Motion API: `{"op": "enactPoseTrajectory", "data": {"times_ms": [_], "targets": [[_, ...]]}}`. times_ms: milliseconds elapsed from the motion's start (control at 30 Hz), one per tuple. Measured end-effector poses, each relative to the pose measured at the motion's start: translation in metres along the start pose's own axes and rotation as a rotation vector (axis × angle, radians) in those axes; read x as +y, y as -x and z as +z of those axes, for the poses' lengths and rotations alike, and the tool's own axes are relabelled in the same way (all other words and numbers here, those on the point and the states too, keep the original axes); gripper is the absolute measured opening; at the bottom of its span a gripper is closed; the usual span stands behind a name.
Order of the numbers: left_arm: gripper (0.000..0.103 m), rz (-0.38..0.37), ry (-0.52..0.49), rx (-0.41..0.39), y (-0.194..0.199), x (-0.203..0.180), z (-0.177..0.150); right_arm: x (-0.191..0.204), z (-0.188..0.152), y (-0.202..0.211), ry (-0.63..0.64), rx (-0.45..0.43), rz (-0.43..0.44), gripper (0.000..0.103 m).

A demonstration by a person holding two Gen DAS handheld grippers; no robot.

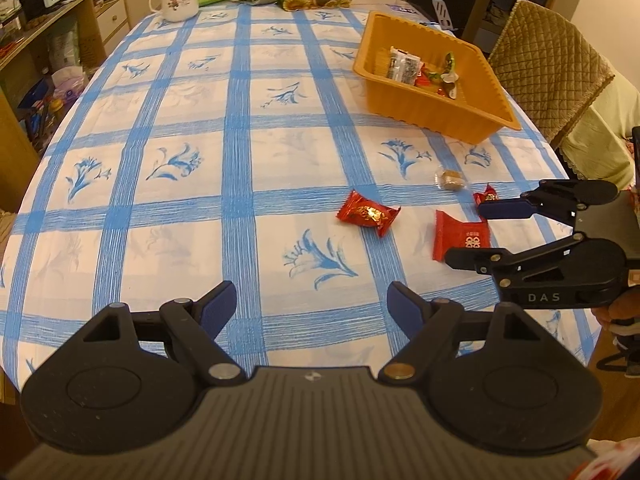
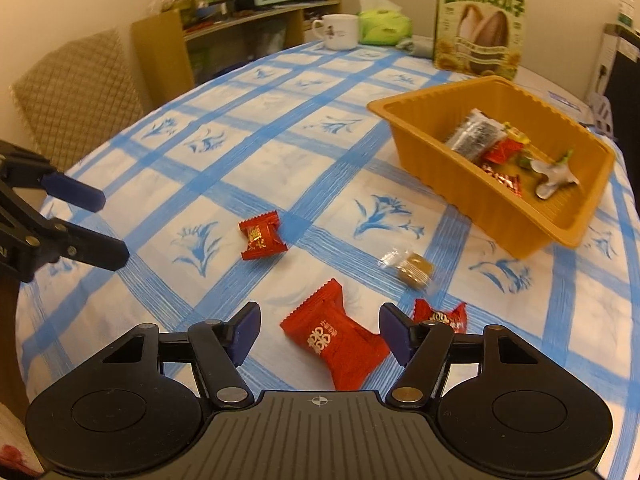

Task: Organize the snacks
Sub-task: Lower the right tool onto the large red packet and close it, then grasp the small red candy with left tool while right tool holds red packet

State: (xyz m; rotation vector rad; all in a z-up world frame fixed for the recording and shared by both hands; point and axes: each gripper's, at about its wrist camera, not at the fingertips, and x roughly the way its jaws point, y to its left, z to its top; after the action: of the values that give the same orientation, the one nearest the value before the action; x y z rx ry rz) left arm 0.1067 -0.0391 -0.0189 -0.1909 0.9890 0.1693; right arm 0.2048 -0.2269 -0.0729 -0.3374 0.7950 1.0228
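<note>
right gripper [image 2: 318,330]: jaws apart, astride flat crinkle-edged red packet [image 2: 336,340], pads not touching | left gripper [image 1: 312,306]: wide, empty, above checked cloth of table [image 1: 240,160] | ribbed orange plastic tray [image 2: 460,168]: far-right edge, wrapped sweets inside | glossy red twist candy [image 2: 262,236], clear-wrapped brown cube [image 2: 414,268]: loose mid-table
</note>
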Motion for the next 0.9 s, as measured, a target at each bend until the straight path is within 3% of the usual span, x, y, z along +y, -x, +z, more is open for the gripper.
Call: {"op": "enactPoseTrajectory", "data": {"times_ms": [300,400,433,900], "targets": [[0.081,0.013,0.018,0.008,-0.005,-0.001,0.001,0.000,-0.008,-0.009,0.025,0.044,0.024,0.054],[0.081,0.008,0.013,0.011,-0.008,-0.003,0.003,-0.003,-0.008,-0.008,0.003,0.038,0.010,0.040],[0.081,0.005,0.011,0.011,-0.009,-0.005,0.004,-0.004,-0.007,-0.007,-0.002,0.036,0.006,0.031],[0.078,-0.067,-0.018,0.023,-0.037,-0.026,0.020,-0.029,-0.005,0.040,-0.187,-0.069,-0.048,0.027]]}}
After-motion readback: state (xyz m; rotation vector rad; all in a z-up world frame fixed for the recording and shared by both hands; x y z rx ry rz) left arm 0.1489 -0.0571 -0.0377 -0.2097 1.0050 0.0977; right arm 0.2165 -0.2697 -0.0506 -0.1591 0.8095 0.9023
